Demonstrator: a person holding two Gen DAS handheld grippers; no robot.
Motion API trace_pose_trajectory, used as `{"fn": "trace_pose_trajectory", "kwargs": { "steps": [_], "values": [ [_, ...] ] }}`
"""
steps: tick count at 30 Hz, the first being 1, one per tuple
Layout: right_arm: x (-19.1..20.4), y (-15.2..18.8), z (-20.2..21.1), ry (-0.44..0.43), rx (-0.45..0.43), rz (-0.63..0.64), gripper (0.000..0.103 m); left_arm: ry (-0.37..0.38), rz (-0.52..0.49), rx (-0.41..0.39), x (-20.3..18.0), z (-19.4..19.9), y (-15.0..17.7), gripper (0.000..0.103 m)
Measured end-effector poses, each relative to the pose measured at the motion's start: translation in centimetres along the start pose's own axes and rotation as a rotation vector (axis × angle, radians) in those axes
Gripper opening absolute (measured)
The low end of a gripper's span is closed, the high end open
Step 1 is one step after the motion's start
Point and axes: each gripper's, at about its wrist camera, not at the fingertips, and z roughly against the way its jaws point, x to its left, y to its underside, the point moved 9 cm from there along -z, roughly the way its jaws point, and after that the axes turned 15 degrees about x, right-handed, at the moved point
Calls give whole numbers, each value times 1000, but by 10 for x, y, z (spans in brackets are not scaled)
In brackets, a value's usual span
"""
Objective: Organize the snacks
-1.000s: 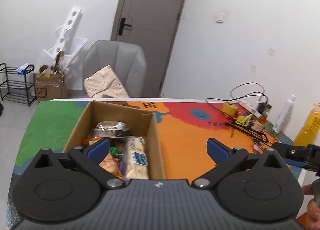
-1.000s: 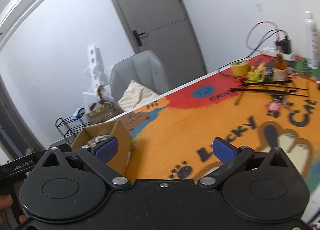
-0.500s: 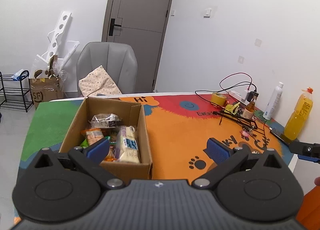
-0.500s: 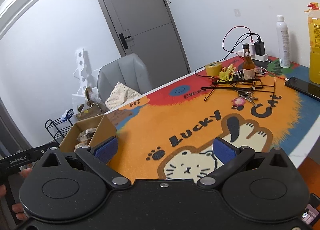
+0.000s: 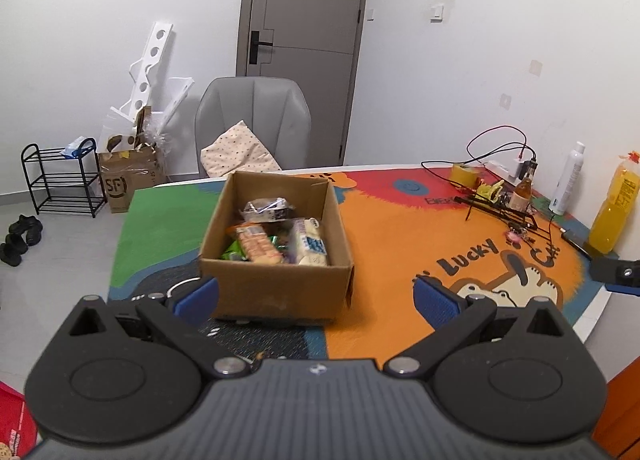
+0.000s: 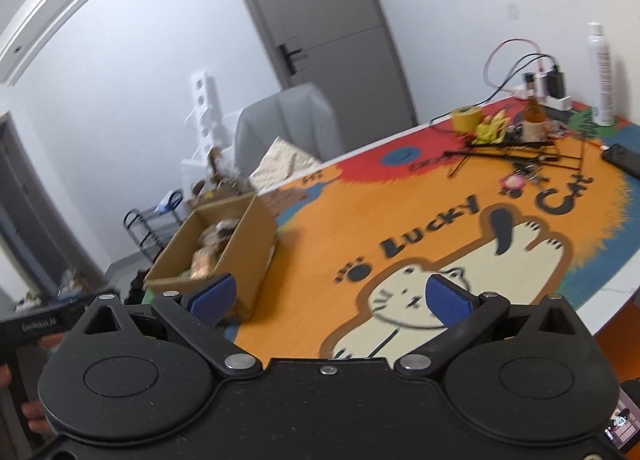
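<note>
Snacks sit inside an open cardboard box on the surface, over the colourful cat-print mat, near its green/dark end. Pkgs visible in the left wrist view: a clear-wrapped dark one at the back, an orange biscuit pack in the middle, a white-and-blue pack on the right, something green at the left; box looks well filled. In the right wrist view the box is blurred, contents hard to tell.

Left hand-held gripper hangs just short of the box's near wall, fingers spread wide, nothing btwn them. Right hand-held gripper is also spread wide & empty, over the mat's cat drawing, box off to its left.

Far end of surface: tape roll, tangle of cables, brown bottle, white spray can, orange drink bottle, phone. Beyond it: grey chair w/ a cushion, grey door.
</note>
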Motion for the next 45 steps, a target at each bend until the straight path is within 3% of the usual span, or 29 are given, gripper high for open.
{"fn": "trace_pose_trajectory", "kwargs": {
  "steps": [9, 13, 45],
  "values": [
    [48, 12, 7, -55, 32, 95, 103, -22, 23, -18, 27, 30, 17, 103],
    [59, 15, 12, -37, 32, 127, 103, -33, 31, -17, 35, 38, 24, 103],
    [59, 19, 6, -18, 48, 119, 103, -13, 10, -8, 33, 43, 29, 103]
  ]
}}
